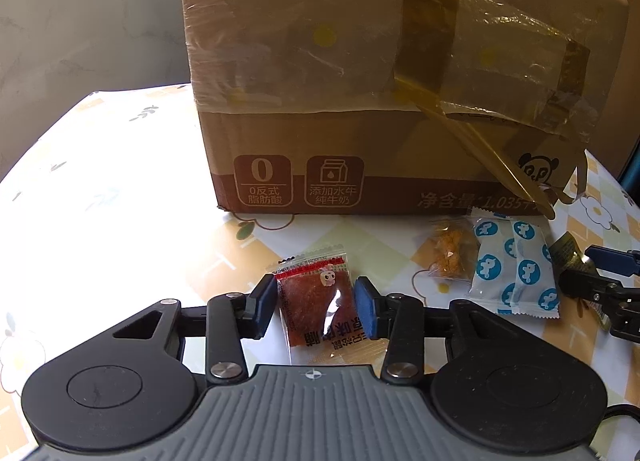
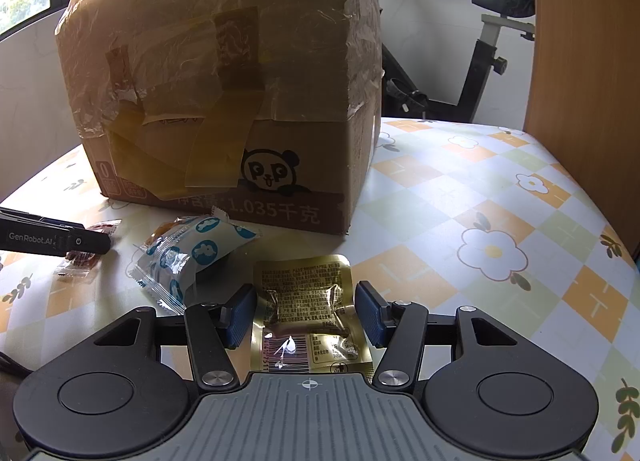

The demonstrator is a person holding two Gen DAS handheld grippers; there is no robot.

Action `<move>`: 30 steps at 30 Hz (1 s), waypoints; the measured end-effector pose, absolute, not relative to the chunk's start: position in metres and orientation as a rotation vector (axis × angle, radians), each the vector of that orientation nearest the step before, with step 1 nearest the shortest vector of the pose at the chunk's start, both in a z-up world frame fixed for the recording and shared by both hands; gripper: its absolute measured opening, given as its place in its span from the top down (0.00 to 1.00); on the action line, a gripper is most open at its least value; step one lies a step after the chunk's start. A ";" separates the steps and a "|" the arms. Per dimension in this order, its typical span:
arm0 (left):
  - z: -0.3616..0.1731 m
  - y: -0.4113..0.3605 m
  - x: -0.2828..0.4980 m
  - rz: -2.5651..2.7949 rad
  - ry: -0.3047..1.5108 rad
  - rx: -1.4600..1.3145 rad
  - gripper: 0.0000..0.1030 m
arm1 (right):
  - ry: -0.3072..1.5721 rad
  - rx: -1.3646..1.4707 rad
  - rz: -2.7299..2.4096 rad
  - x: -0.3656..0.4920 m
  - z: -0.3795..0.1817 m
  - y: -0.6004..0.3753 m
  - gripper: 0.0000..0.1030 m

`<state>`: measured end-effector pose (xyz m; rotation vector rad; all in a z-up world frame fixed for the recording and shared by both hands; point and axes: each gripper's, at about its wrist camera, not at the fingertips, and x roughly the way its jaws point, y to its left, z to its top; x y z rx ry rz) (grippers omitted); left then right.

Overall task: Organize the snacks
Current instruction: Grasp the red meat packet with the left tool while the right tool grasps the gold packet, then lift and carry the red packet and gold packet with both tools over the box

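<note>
From the left wrist camera, the left gripper (image 1: 316, 307) sits low over the counter (image 1: 120, 189), which wears a checked cloth printed with flowers. Its blue pads (image 1: 366, 311) bracket a red snack packet (image 1: 318, 301), a clear wrapper with a dark red slab inside and a small pink rabbit sticker. The pads lie right against the packet's two side edges, so the jaws look closed on it, narrowed to the packet's width. The packet is in front of the cardboard box (image 1: 360, 81), well short of its lower edge. The box is wrapped in crinkled tape, with a panda face printed near its right lower corner. Just before that corner lie a small clear bag of orange crumbs (image 1: 450, 253) and, touching it on the right, two white packets with blue dots (image 1: 510, 265). Further right of the box, the tip of the right gripper (image 1: 600, 285) enters the picture.

From the right wrist camera, the right gripper (image 2: 306, 313) straddles a gold foil packet (image 2: 306, 301) lying flat in front of the box (image 2: 224, 81), near its right front corner. A sliver of space shows beside each pad, so whether they press on the foil I cannot tell. Left of the gold packet, the dotted white packets (image 2: 188, 257) lie in front of the box's panda print.
</note>
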<state>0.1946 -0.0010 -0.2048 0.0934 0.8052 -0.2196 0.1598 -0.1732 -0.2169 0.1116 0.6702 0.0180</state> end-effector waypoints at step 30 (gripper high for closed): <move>-0.109 0.047 0.159 -0.218 0.537 -0.006 0.57 | 0.406 0.237 -0.003 0.126 -0.116 -0.200 0.54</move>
